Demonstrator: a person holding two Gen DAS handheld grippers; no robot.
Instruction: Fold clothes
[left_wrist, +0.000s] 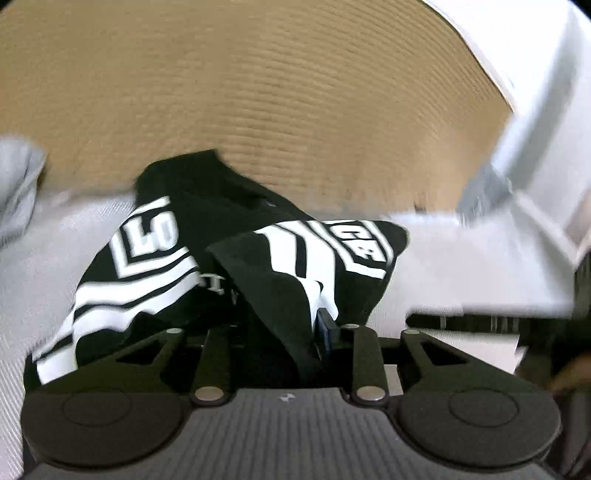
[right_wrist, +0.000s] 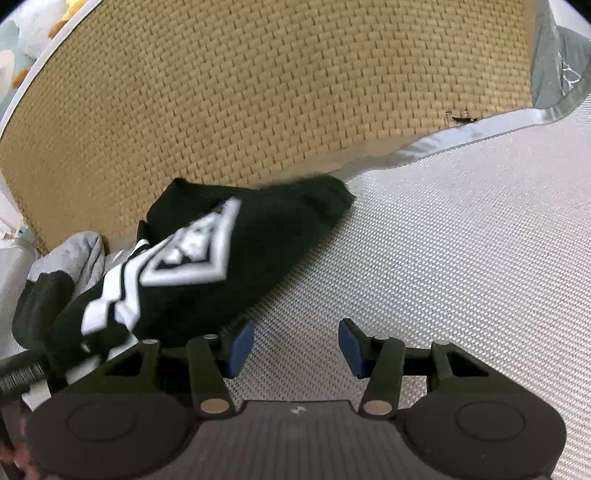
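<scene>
Our left gripper (left_wrist: 317, 332) has its jaws clamped on the black garment (left_wrist: 229, 236); our right gripper (right_wrist: 295, 347), jaws apart, has it at ten o'clock.

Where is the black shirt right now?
The black shirt lies bunched on the white cover, at the tan mat's edge. The left gripper pinches a fold of it.

left gripper (left_wrist: 295, 332) and right gripper (right_wrist: 296, 345): each is showing a matte black body with a ribbed grey centre panel bearing a small white mark, two round black caps at the sides, and black linkage arms pinned with silver rivets. blue pads (right_wrist: 242, 345) are lining the right gripper's fingertips.
</scene>
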